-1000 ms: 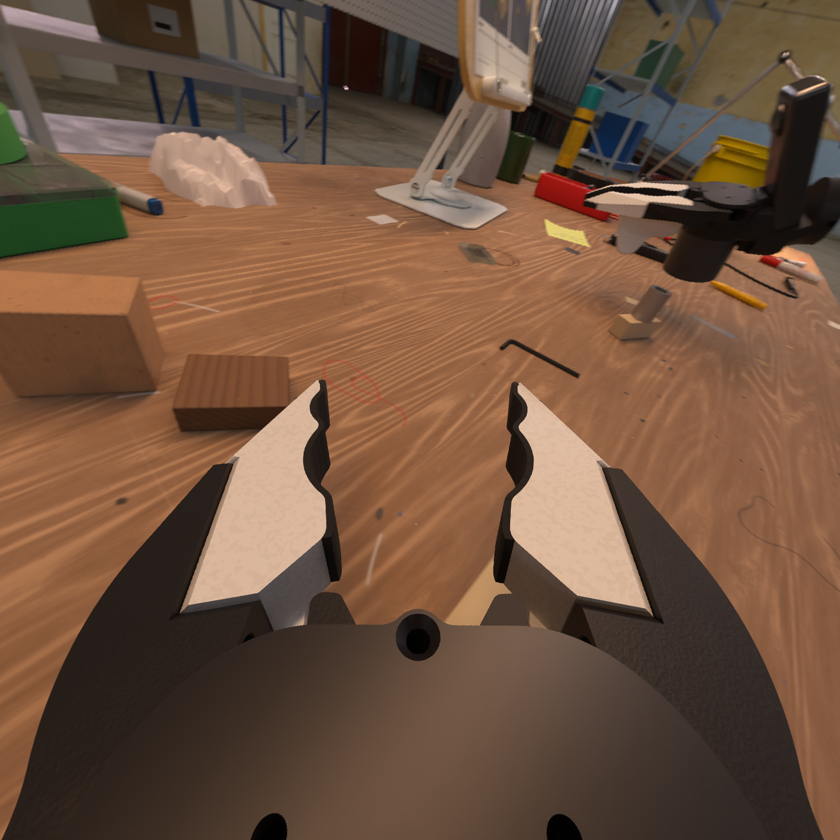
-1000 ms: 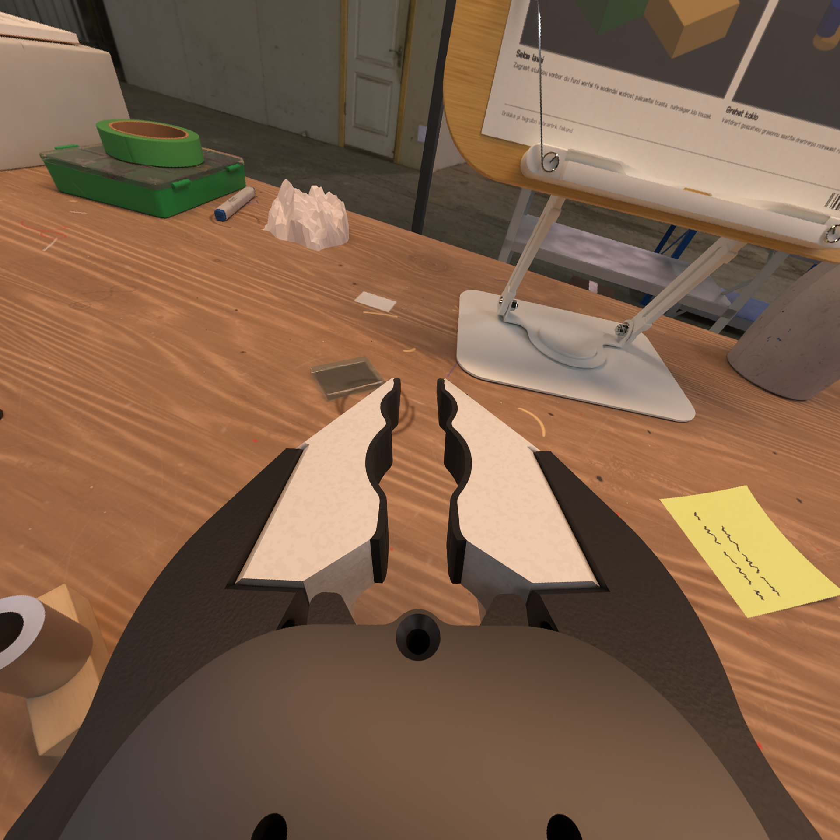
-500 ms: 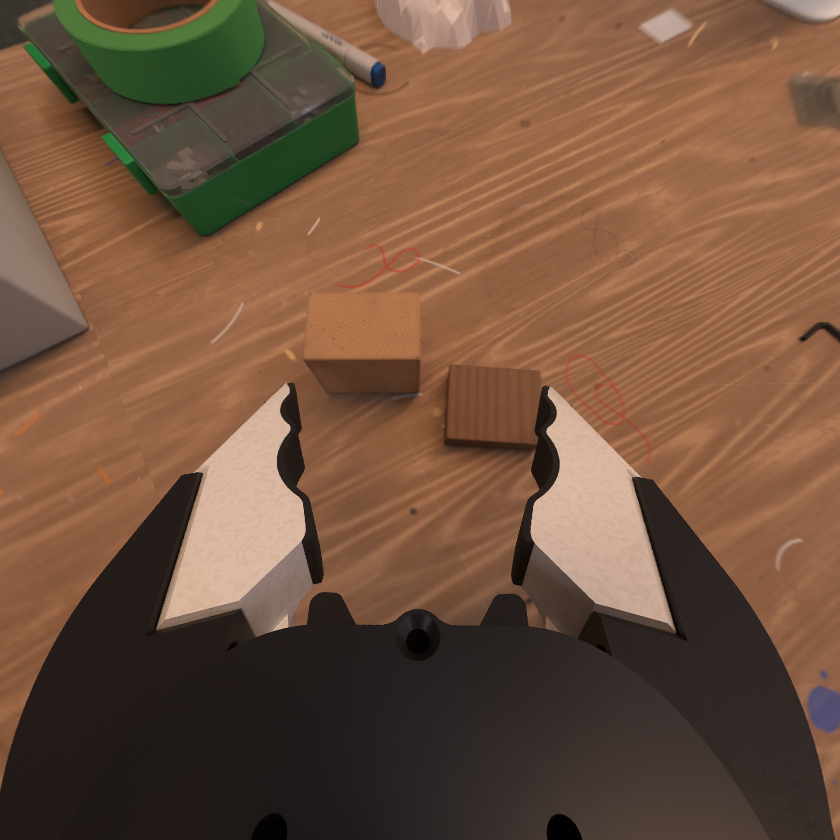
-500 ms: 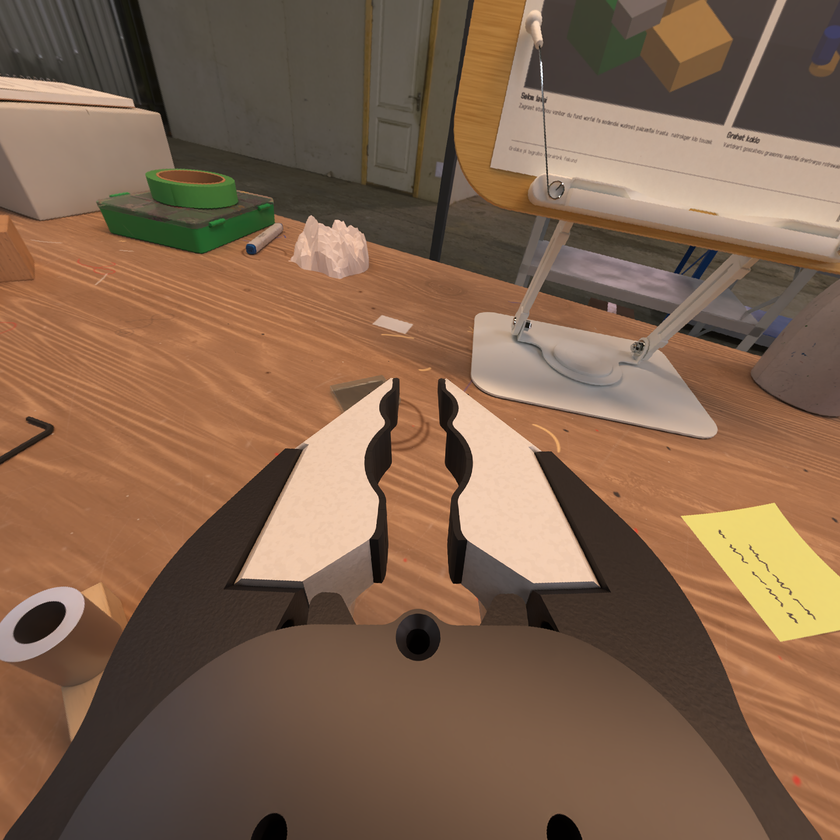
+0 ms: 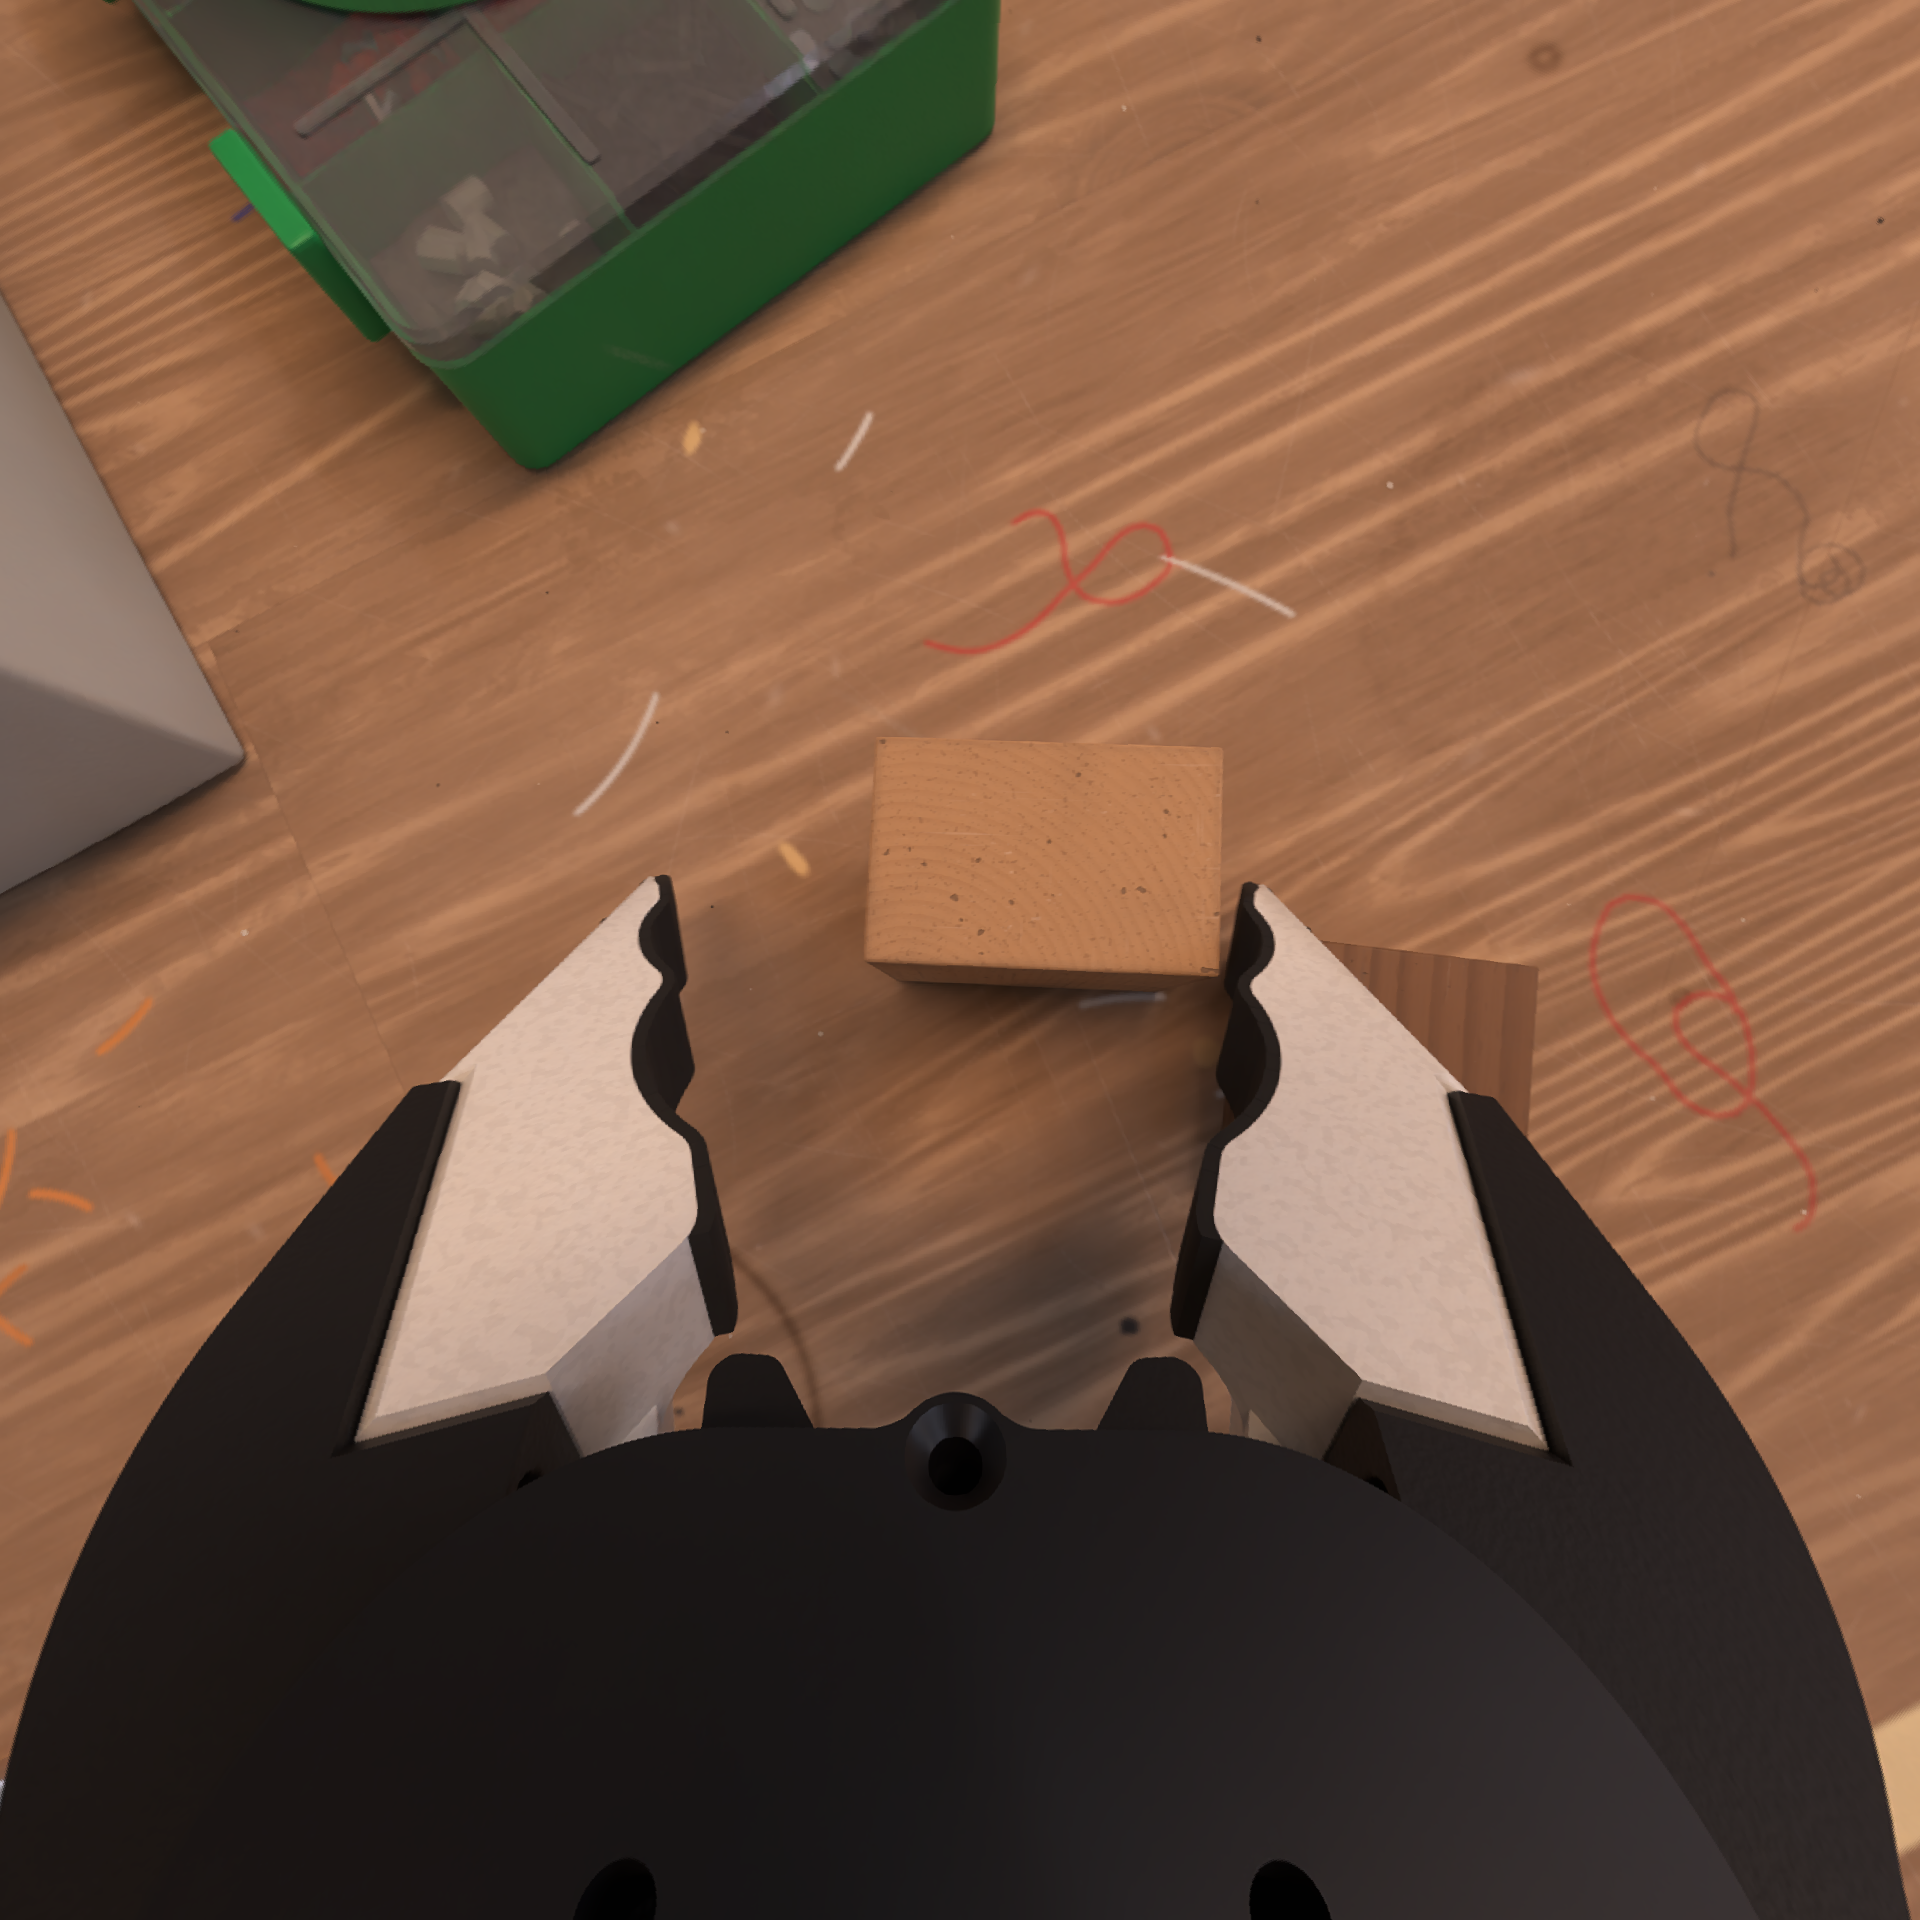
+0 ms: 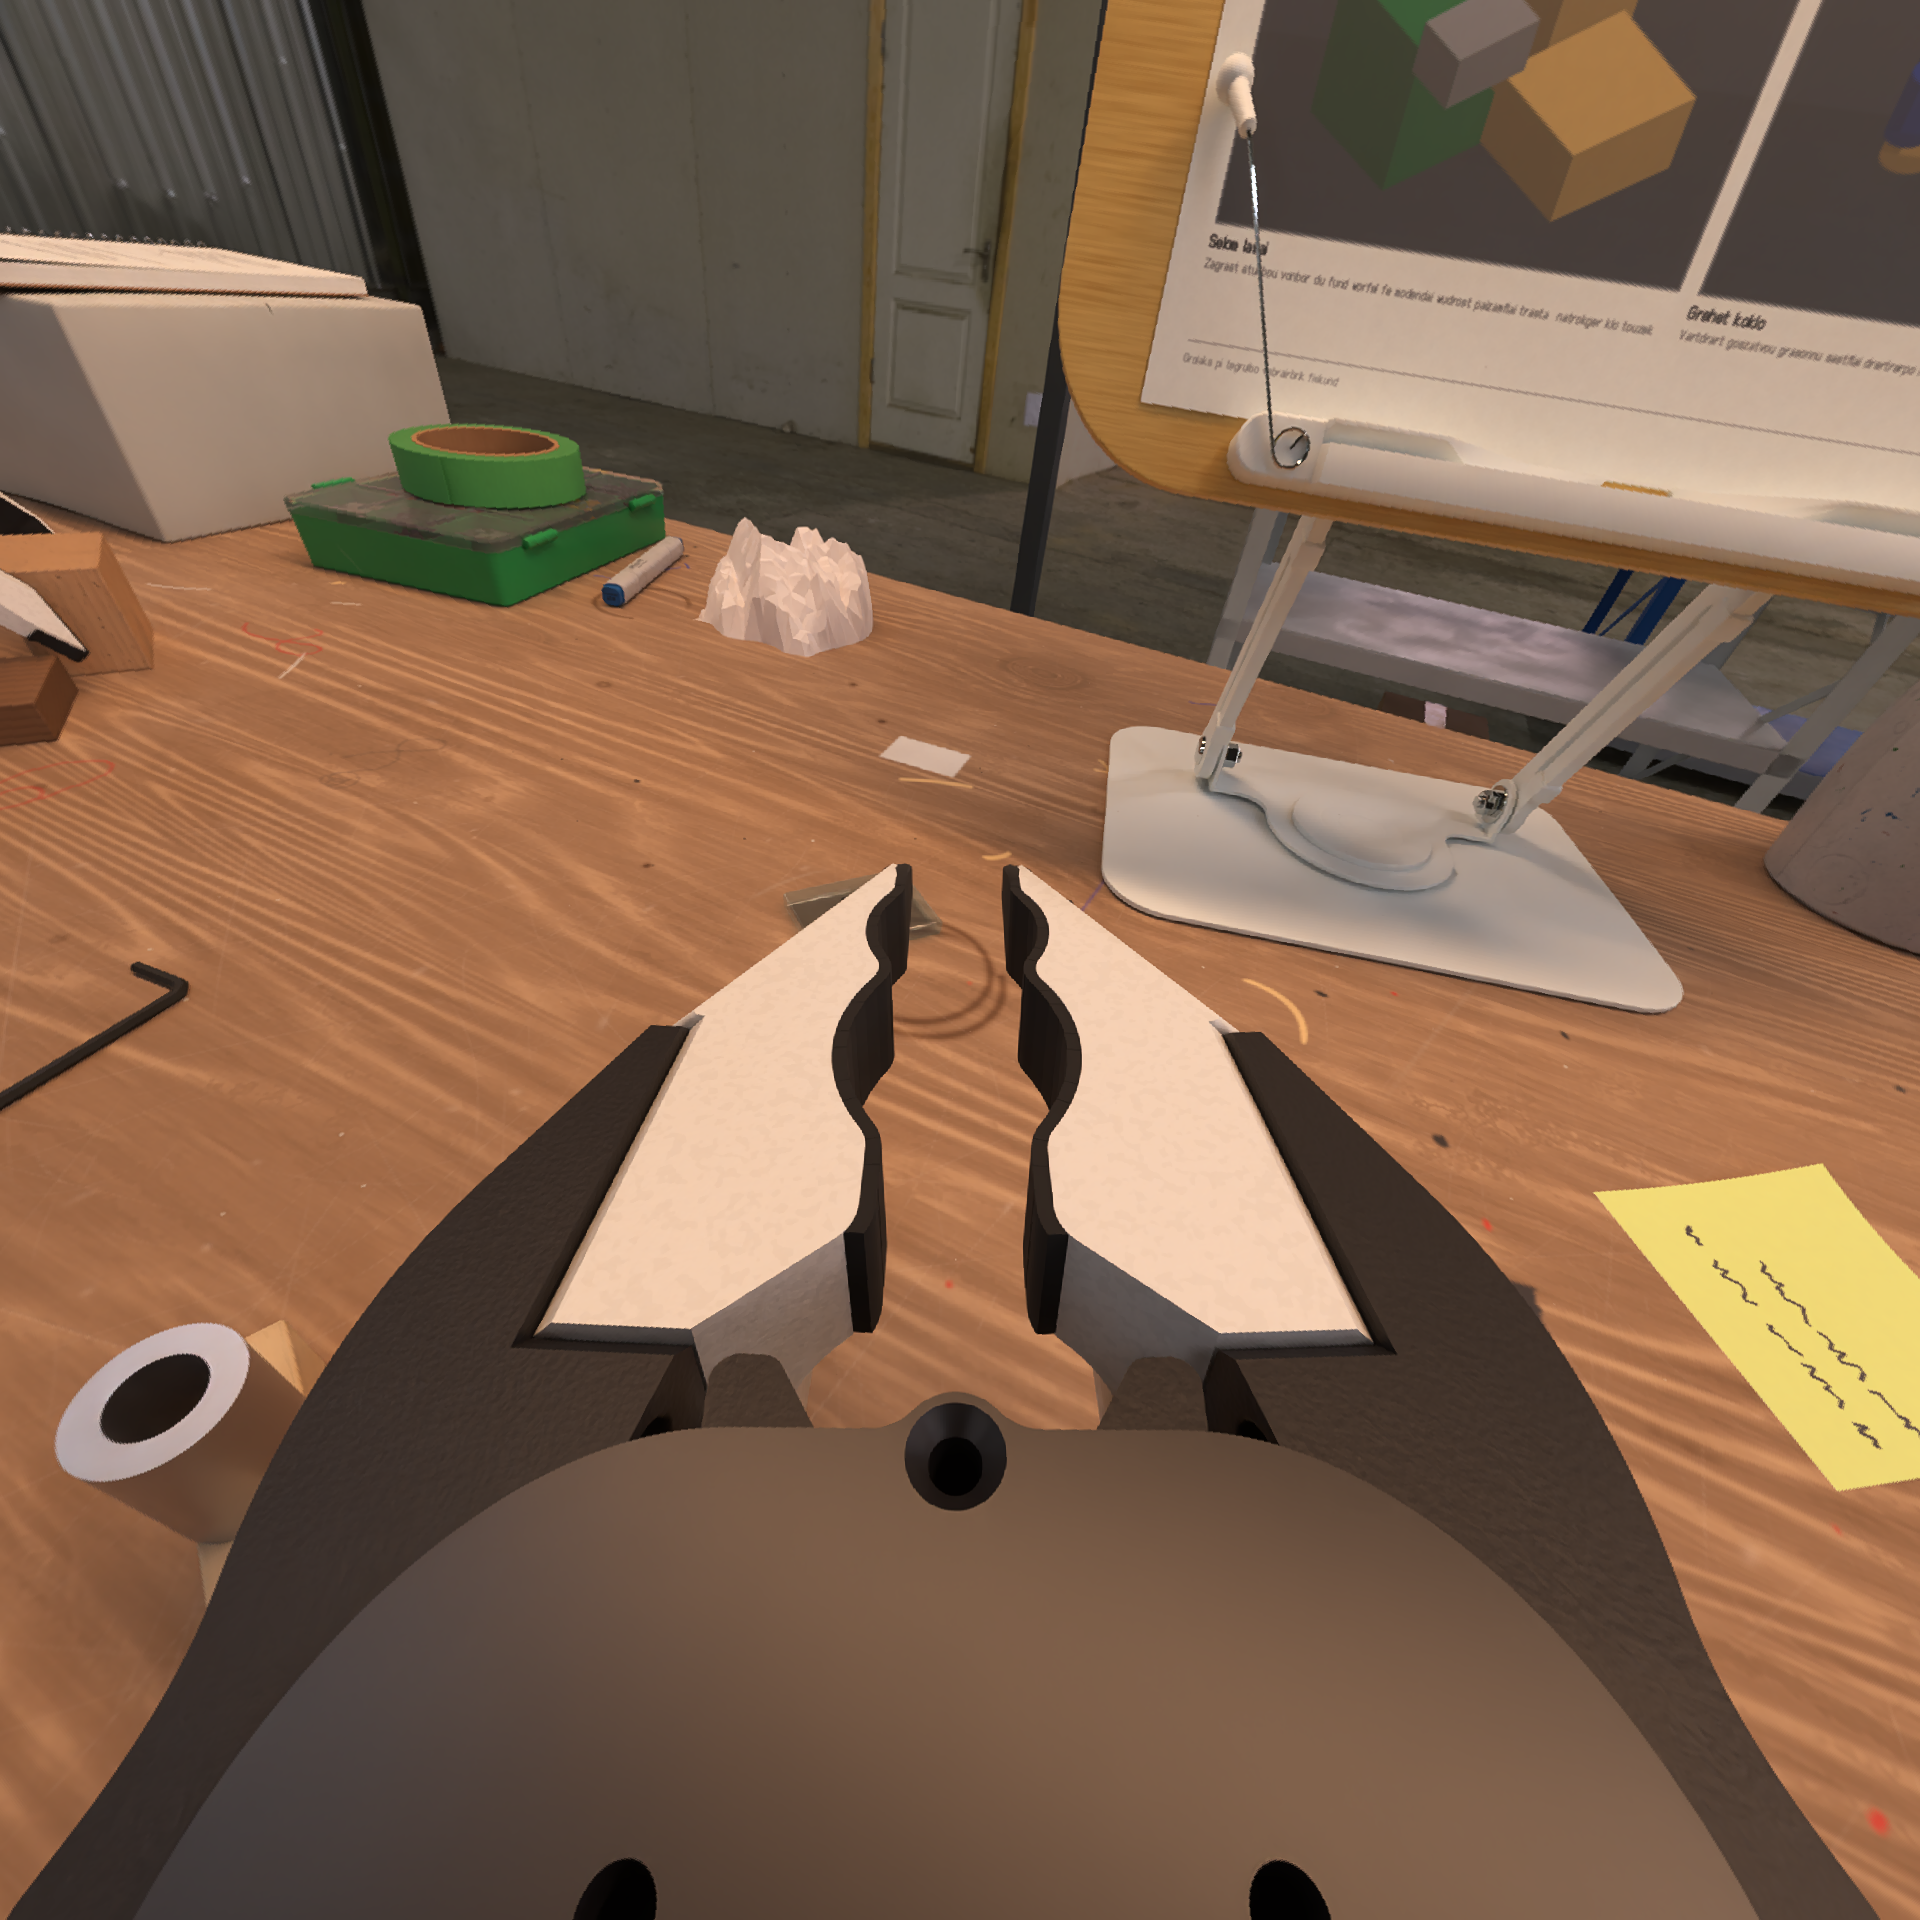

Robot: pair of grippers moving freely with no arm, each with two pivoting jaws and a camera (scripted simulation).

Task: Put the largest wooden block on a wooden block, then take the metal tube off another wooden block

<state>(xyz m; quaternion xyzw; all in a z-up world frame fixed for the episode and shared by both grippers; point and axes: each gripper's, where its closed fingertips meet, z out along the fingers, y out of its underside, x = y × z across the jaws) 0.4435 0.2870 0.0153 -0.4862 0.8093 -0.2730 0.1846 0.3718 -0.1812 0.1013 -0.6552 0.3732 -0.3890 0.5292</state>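
In the left wrist view, the largest wooden block [image 5: 1044, 862], light brown, lies on the table just ahead of my fingertips. My left gripper [image 5: 954, 888] hovers over it, open wide and empty. A flat dark wooden block [image 5: 1455, 1018] lies to the right, partly hidden behind my right finger. In the right wrist view, the metal tube [image 6: 156, 1413] lies on a small pale wooden block [image 6: 275, 1351] at the lower left. My right gripper [image 6: 955, 873] is nearly shut with a narrow gap, empty, above bare table. The large block [image 6: 88, 603] shows at the far left.
A green parts box [image 6: 478, 551] with a green tape roll [image 6: 486, 464] stands behind the blocks, beside a white carton [image 6: 197, 405]. A marker [image 6: 644, 569], a white crumpled lump [image 6: 790, 603], a hex key [image 6: 94, 1029], a board stand [image 6: 1382, 862] and a yellow note [image 6: 1787, 1320] lie around.
My left gripper has come down closer to the large block, which now lies in line with the open fingers. The right gripper has drawn back a little; its jaws have not moved.
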